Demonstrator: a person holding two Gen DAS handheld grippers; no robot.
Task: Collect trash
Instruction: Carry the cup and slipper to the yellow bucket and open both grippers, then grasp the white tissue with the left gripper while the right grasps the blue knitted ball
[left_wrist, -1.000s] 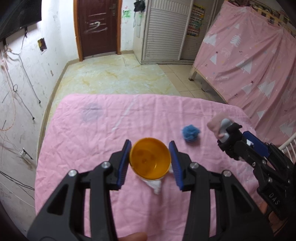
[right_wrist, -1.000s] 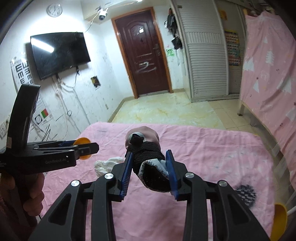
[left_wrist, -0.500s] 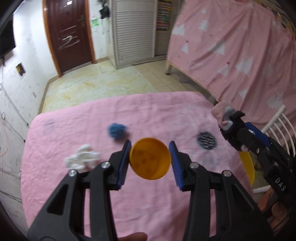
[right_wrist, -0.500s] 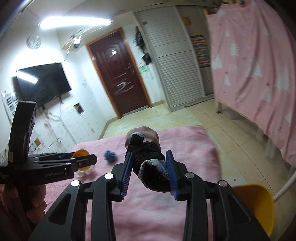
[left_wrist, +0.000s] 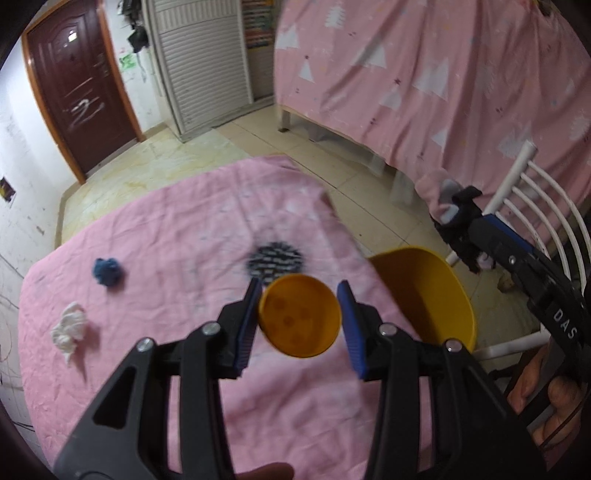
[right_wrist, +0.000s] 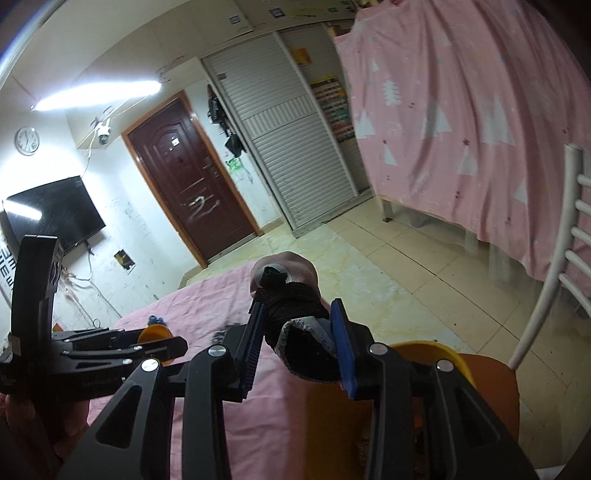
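Pink table (left_wrist: 155, 369) edge beside yellow bin (left_wrist: 436, 295), tiled floor (left_wrist: 369, 195) beyond.

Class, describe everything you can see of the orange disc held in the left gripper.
The orange disc is round, smooth and plastic-looking, with a raised rim and four small circular marks on its face. It is tilted, face toward the camera, between the blue pads of the left gripper, above the pink cloth. From the right wrist view only its edge shows.

The striped scrap (left_wrist: 275, 256) is motion-blurred; the yellow bin (right_wrist: 424, 349) is mostly hidden.
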